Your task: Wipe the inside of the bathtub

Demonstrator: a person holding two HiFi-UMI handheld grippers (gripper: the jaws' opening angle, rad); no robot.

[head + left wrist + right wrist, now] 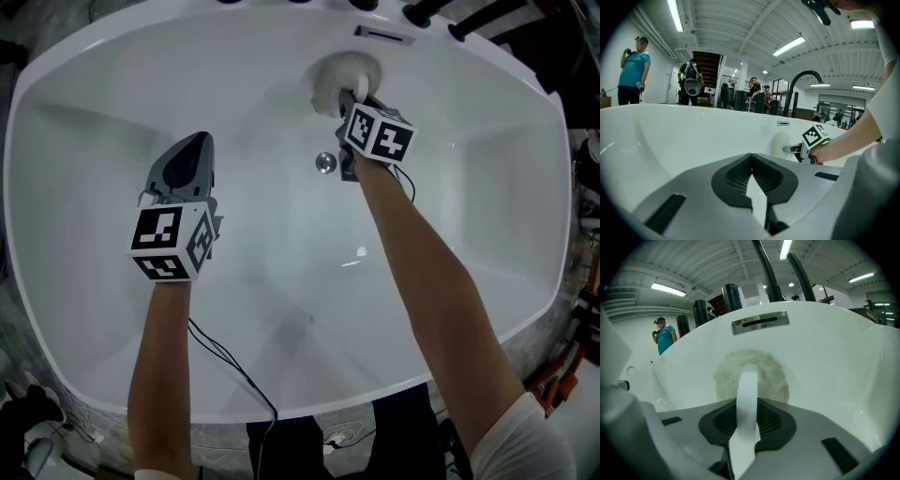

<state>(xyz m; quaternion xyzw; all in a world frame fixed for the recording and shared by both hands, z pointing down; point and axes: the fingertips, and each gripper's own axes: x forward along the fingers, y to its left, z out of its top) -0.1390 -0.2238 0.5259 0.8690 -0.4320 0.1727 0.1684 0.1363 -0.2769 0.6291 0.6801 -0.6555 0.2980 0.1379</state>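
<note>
Left hand-held gripper (198, 141) closed; right hand-held gripper (352, 97) on scrubber (332, 75) against bathtub (94, 187)

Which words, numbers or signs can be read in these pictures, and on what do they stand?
None can be read.
The cubes on the left claw and the right claw bear only black and white square patterns, no letters.
The overflow plate shows no print.
The room behind is too small to tell.
</note>
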